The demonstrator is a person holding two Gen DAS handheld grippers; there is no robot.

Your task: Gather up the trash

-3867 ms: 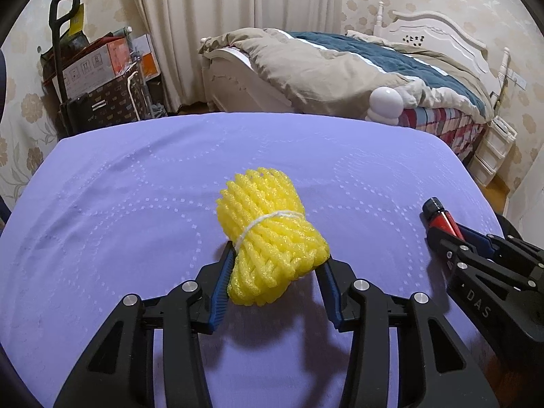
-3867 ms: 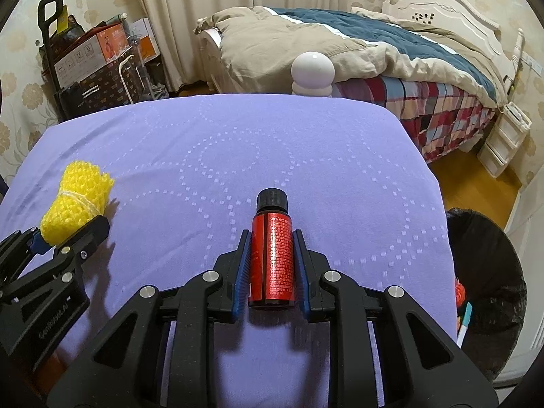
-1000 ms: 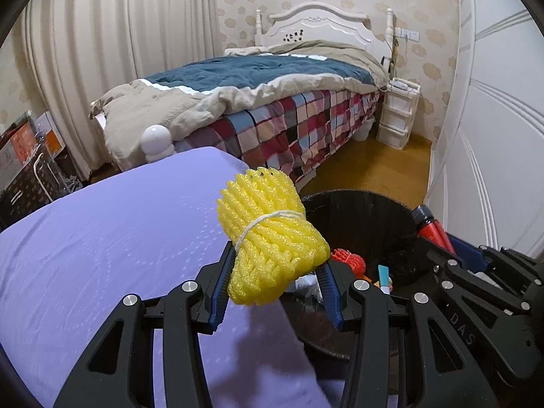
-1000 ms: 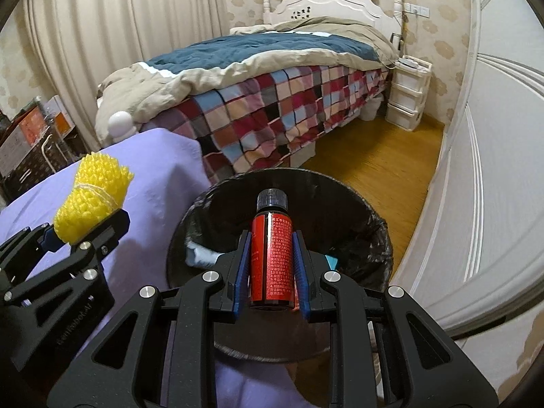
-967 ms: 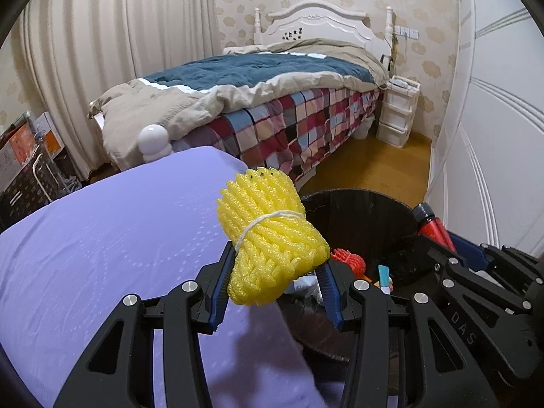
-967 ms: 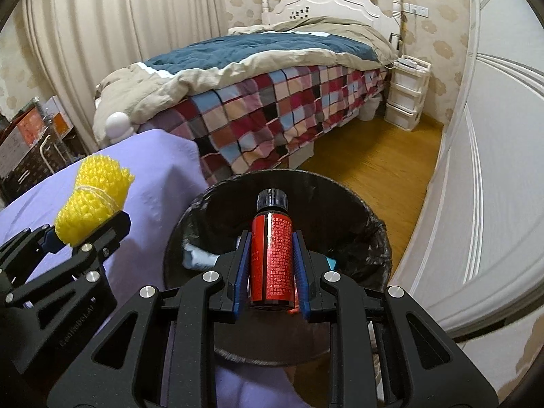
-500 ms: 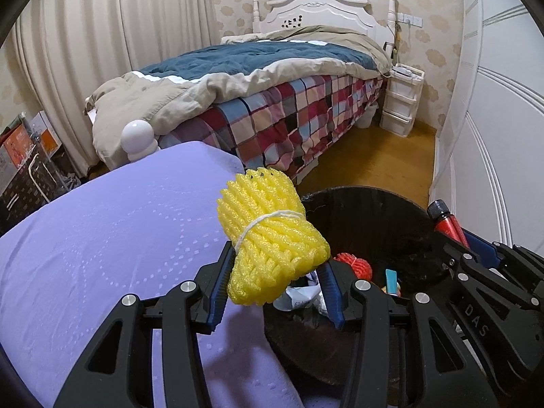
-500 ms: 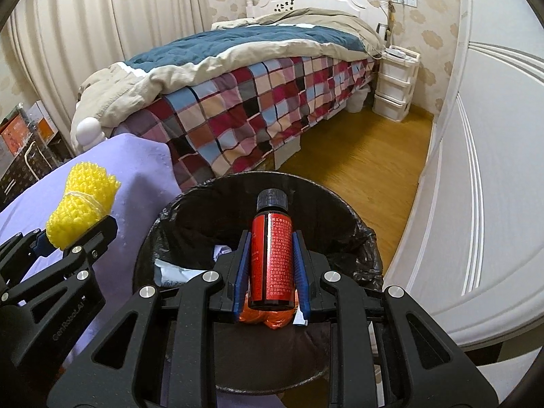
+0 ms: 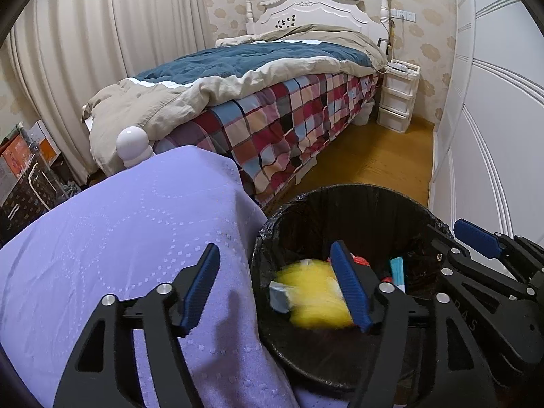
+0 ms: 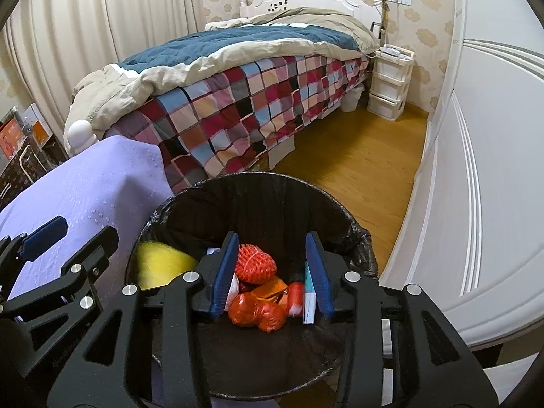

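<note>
A black-lined trash bin (image 9: 340, 192) (image 10: 258, 178) stands right below both grippers. My left gripper (image 9: 275, 285) hangs over the bin's left rim, its jaws opening with nothing between the pads. The yellow foam net (image 9: 312, 297) (image 10: 159, 265) is a blur inside the bin, free of the pads. My right gripper (image 10: 271, 272) is over the bin's middle, jaws opening and empty. The red bottle (image 10: 295, 295) shows blurred among the trash beneath it. In the left wrist view the right gripper (image 9: 476, 248) sits at the right edge. The left gripper (image 10: 44, 234) appears at the left in the right wrist view.
The bin holds an orange net ball (image 10: 255, 263), orange wrappers (image 10: 258, 312) and a teal box (image 10: 308, 292). A purple-covered table (image 9: 119, 238) adjoins the bin on the left. Behind are a bed with a plaid sheet (image 10: 238, 108), wooden floor (image 10: 357, 156) and white wardrobe doors (image 10: 482, 170).
Both grippers have opened. The yellow net has dropped out of the left one and the red bottle out of the right one, both into the bin.
</note>
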